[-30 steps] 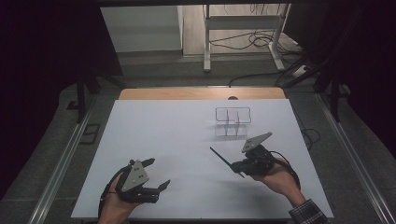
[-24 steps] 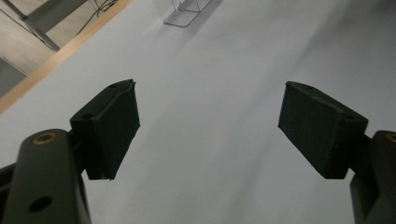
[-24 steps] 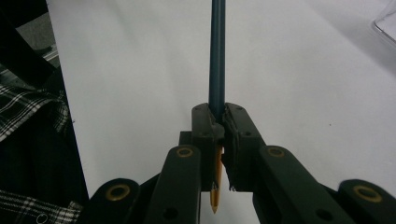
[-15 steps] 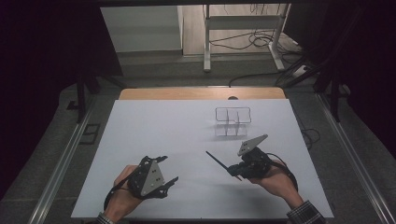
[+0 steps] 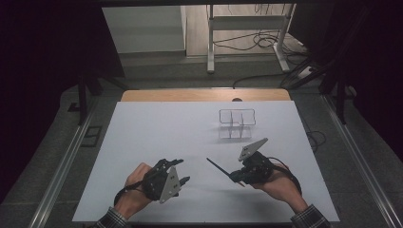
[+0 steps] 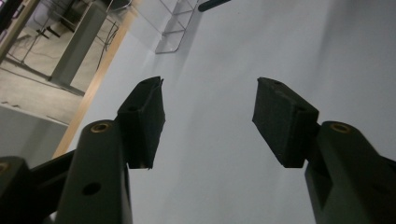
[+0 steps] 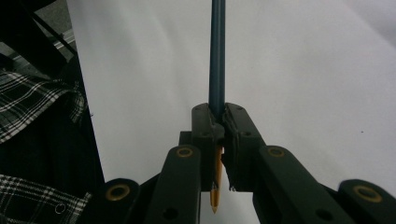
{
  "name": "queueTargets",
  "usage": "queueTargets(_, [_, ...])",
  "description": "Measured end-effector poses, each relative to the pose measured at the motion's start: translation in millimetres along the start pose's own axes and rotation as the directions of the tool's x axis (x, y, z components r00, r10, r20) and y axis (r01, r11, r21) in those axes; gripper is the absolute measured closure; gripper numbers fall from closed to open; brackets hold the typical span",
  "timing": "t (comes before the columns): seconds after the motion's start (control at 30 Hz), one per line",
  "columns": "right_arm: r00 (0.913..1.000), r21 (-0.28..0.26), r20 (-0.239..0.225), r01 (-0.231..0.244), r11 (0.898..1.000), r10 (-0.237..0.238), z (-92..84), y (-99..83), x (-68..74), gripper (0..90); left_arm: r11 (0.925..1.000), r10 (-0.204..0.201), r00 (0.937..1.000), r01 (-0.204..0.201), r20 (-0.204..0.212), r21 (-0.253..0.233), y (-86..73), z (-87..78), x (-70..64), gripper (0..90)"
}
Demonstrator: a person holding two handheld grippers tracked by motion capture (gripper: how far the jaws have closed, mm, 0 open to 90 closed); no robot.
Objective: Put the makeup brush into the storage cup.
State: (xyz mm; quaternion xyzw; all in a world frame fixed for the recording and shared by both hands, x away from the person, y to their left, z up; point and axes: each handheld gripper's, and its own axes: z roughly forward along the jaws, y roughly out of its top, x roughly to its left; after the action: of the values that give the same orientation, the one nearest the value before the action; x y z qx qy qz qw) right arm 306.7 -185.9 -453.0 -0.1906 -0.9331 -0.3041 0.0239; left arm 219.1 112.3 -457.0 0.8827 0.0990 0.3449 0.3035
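My right gripper (image 5: 236, 176) is shut on a dark blue pencil (image 5: 218, 166) and holds it low over the white table, front right. In the right gripper view the pencil (image 7: 217, 56) runs straight out between the pads, and its orange sharpened tip pokes out behind them. My left gripper (image 5: 183, 172) hovers at the front left, turned on its side. Its jaws stand partly apart and have just been closing, with nothing between them (image 6: 208, 93). A clear divided rack (image 5: 236, 124) stands farther back on the table, also seen in the left gripper view (image 6: 175, 23).
The white tabletop (image 5: 157, 133) ends at a wooden strip (image 5: 204, 95) along its far edge. Beyond it stand a metal frame (image 5: 247, 28) and loose cables on the floor. A plaid sleeve (image 7: 28, 112) lies close beside the right gripper.
The left hand has slid to the right across the front of the table and rolled onto its side, and its jaws stand narrower. The right hand and pencil have barely shifted.
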Motion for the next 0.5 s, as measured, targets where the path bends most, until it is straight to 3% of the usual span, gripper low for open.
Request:
queueTargets(0.17, [1.0000,0.003,-0.008,0.006,1.000,-0.006,1.2,2.1,1.8,83.1,0.9988,0.048,0.9986,-0.048,-0.020,-0.010,5.8,8.9,-5.4,47.3])
queueTargets(0.23, [0.9999,0.005,-0.010,0.014,1.000,-0.014,2.1,3.2,2.7,83.1,0.9963,0.086,0.9957,-0.086,-0.035,-0.003,7.6,11.6,-6.7,48.7])
queueTargets(0.27, [0.9998,0.007,-0.012,0.014,1.000,-0.014,2.5,3.7,3.3,83.1,0.9967,0.077,0.9962,-0.078,-0.041,-0.021,8.1,13.8,-8.3,49.3])
queueTargets(0.3, [0.9998,0.009,-0.014,0.016,1.000,-0.016,3.0,4.3,3.8,83.1,0.9946,0.103,0.9938,-0.104,-0.042,-0.003,9.1,13.4,-7.3,50.1])
queueTargets(0.43, [0.9995,0.013,-0.019,0.024,1.000,-0.023,4.8,6.4,5.4,83.1,0.9912,0.131,0.9897,-0.132,-0.059,-0.014,11.7,17.8,-9.5,52.5])
queueTargets(0.5, [0.9995,0.016,-0.021,0.024,1.000,-0.024,5.5,7.3,6.2,83.2,0.9867,0.162,0.9842,-0.162,-0.072,-0.004,13.6,19.3,-10.6,53.5])
